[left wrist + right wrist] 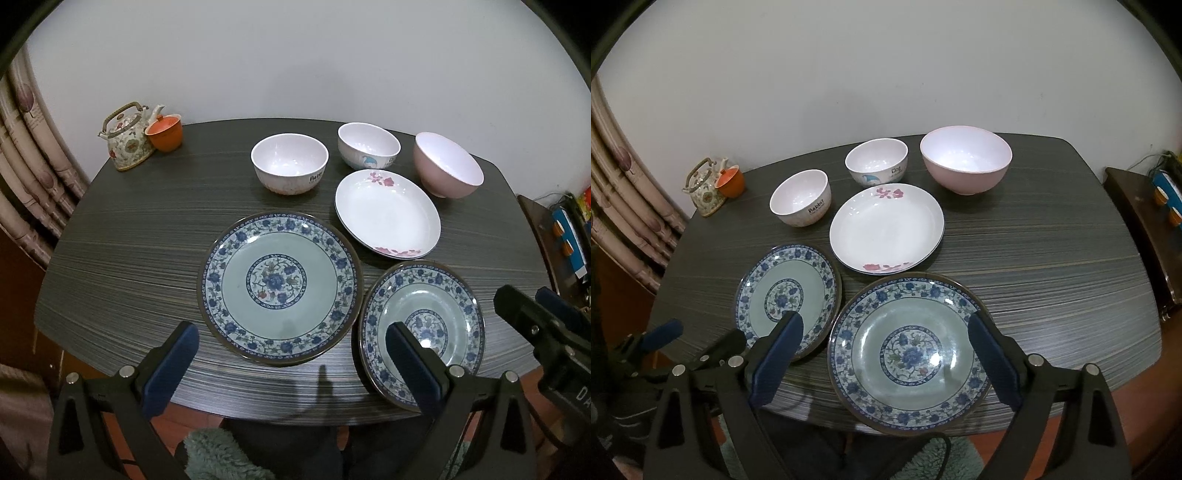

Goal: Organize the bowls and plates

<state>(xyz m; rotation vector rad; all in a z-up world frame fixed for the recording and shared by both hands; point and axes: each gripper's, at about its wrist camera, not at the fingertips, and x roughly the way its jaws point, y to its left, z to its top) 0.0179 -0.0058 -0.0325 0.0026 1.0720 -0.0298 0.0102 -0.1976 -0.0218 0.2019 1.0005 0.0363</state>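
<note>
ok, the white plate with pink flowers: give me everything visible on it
The white glazed plate with pink flower prints looks ceramic: shallow, round, thin dark rim line, blossoms at its far and near edges. It is empty, lying flat and upright on the dark striped table, in front of the three bowls and behind both blue-patterned plates. Nothing visibly touches it.

Six dishes sit upright and empty on a dark striped table (1052, 258). Along the far edge stand three bowls: a white bowl (800, 197) lettered "Rabbit" on the left, a white bowl (876, 161) with a blue figure in the middle, and a larger pink bowl (966, 160) on the right. Just in front of the middle bowl lies a white plate (886, 228) with pink flowers. At the near edge lie two pale green plates with blue floral borders, side by side: the left plate (788, 291) and the right plate (908, 350), whose rim reaches the table's edge.
</note>
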